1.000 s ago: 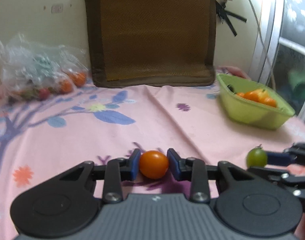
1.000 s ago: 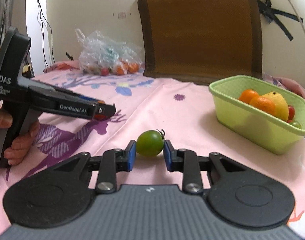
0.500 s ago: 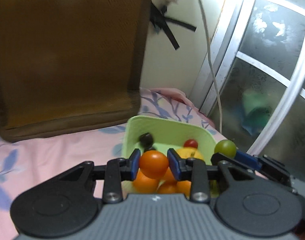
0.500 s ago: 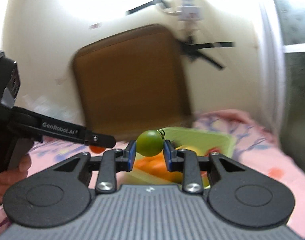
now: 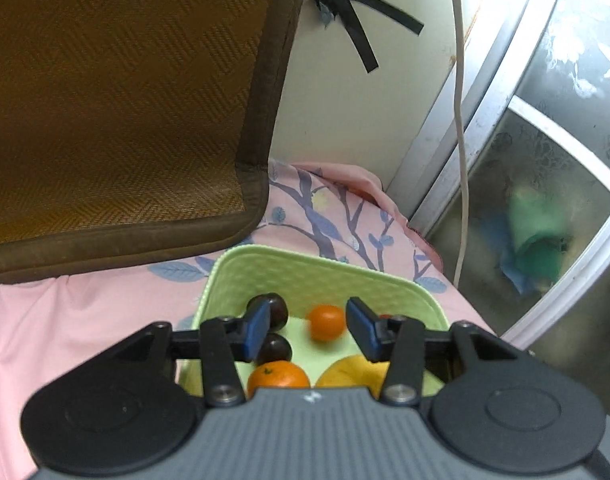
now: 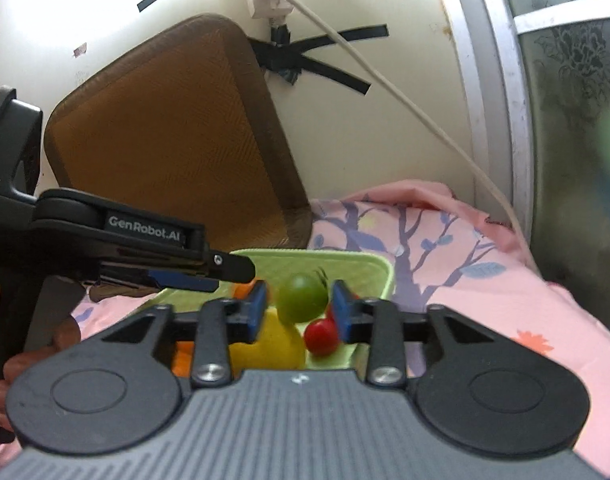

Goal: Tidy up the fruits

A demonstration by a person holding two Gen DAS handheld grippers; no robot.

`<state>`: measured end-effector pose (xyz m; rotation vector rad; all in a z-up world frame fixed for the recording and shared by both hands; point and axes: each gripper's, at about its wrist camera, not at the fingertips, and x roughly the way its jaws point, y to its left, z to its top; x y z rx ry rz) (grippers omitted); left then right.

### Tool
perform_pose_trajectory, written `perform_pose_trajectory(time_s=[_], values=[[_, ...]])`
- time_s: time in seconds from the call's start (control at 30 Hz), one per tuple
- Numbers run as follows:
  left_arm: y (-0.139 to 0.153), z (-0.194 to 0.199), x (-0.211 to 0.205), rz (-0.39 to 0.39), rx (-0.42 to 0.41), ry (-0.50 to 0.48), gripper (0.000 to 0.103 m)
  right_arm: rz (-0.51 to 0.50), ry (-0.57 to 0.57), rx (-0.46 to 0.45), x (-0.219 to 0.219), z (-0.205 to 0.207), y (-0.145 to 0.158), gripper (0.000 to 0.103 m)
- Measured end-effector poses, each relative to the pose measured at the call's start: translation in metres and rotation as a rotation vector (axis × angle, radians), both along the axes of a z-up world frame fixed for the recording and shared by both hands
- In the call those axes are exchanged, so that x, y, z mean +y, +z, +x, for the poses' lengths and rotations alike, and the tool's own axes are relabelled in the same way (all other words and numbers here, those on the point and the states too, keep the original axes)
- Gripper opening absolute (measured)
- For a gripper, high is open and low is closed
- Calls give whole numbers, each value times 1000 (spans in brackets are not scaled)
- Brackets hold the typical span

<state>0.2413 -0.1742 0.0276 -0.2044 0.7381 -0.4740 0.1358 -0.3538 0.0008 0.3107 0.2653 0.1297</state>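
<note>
Over the light green basket [image 5: 305, 261] my left gripper [image 5: 309, 330] has its jaws opening. A small orange tomato [image 5: 326, 322], blurred, hangs loose between the blue pads [image 5: 258, 330], above the basket floor. My right gripper [image 6: 299, 314] is also opening over the basket [image 6: 345, 258]. A blurred green tomato [image 6: 303, 298] with a stem sits free between its pads [image 6: 342, 316]. Inside the basket lie two dark fruits [image 5: 271, 306], a mandarin [image 5: 279, 376], a yellow fruit [image 6: 273, 340] and a red tomato [image 6: 321, 336]. The left gripper [image 6: 221, 276] reaches in from the left in the right wrist view.
A brown woven cushion [image 5: 117, 112] leans on the wall behind the basket. The pink flowered cloth [image 6: 465, 280] covers the surface. A white cable [image 5: 461, 120] hangs by the window frame [image 5: 545, 200] on the right. A person's hand [image 6: 65, 332] holds the left gripper.
Both grippers carried their tomatoes from the cloth to above the basket. Their jaws have spread, and the orange and the green tomato have come free of the pads.
</note>
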Motion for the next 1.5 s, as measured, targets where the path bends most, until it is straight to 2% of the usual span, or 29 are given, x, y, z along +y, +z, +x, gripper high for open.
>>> perform_pose_trajectory(time_s=[0.17, 0.33, 0.43, 0.57, 0.73, 0.8, 0.93, 1.03, 1.07, 1.1, 1.23, 1.33, 1.4, 1.5], values=[[14, -36, 28, -37, -44, 40, 44, 4, -59, -50, -10, -11, 0, 47], [17, -90, 49, 27, -80, 90, 44, 41, -129, -94, -21, -26, 0, 47], [8, -126, 59, 90, -97, 106, 51, 89, -158, -105, -27, -34, 0, 47], [-7, -164, 67, 154, -111, 108, 51, 148, -105, -88, -21, -56, -1, 47], [-21, -194, 76, 153, -74, 113, 53, 164, -16, -43, 11, -100, -11, 48], [-23, -203, 78, 163, -70, 131, 55, 182, 17, -18, 25, -115, -14, 60], [-21, -224, 80, 213, -114, 155, 58, 174, 62, 54, 49, -136, -20, 62], [-15, -235, 83, 228, -155, 185, 74, 195, 43, 99, 60, -144, -24, 62], [-12, -239, 85, 229, -170, 195, 89, 205, 38, 113, 64, -146, -25, 62], [-10, -242, 86, 231, -184, 202, 97, 208, 36, 126, 68, -148, -27, 62], [-3, -256, 88, 272, -250, 231, 103, 184, 44, 147, 83, -153, -30, 62], [0, -262, 89, 282, -272, 241, 103, 177, 66, 151, 90, -156, -28, 64], [1, -264, 90, 275, -277, 238, 103, 179, 78, 151, 92, -159, -28, 75], [3, -267, 91, 273, -272, 239, 103, 181, 94, 149, 96, -162, -28, 78]])
